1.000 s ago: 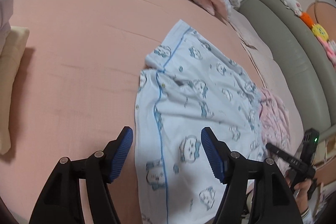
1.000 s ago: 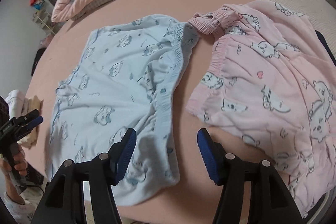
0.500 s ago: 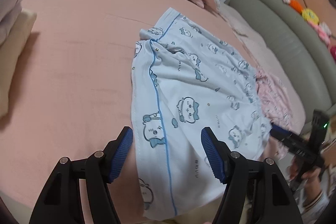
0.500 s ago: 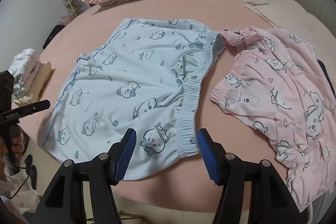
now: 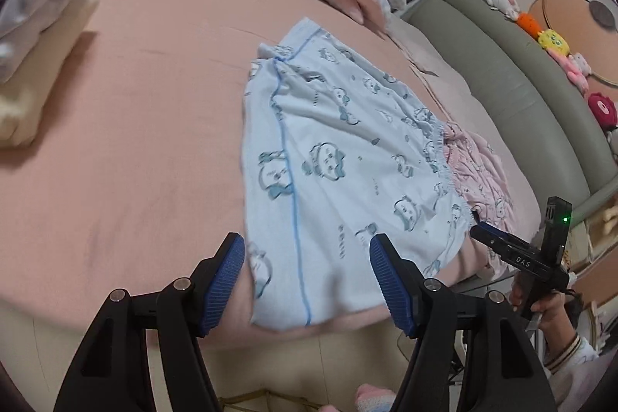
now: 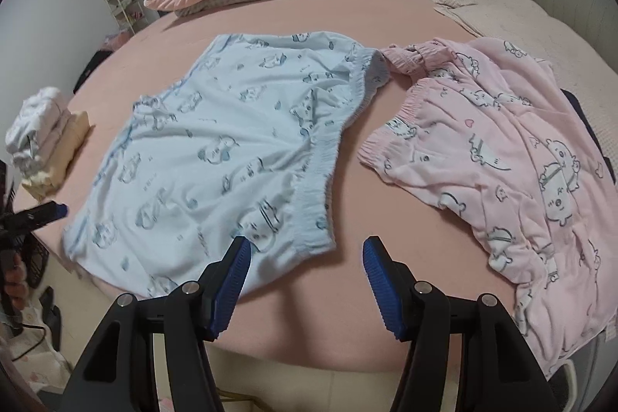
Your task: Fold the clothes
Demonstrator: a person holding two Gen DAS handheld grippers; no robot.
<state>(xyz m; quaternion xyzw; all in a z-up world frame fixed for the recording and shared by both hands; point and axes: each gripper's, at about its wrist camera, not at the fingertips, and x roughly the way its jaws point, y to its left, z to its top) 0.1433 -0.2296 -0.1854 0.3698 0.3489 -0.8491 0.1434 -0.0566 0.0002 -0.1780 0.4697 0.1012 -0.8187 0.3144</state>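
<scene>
The blue shorts (image 6: 216,157) lie spread flat on the bed (image 6: 270,22), one leg hem hanging over the bed's near edge. The pink shorts (image 6: 502,161) lie rumpled just beside them, waistbands almost touching. A stack of folded clothes (image 6: 46,141) sits on the far side of the blue shorts. The left tongs (image 5: 307,280) hang apart over the hem; the right tongs (image 6: 307,277) hang apart, empty, near the waistband corner. Risks, as I judge: a grab near the waistband could snag the pink shorts, and the overhanging hem could drag the blue shorts off the bed.
</scene>
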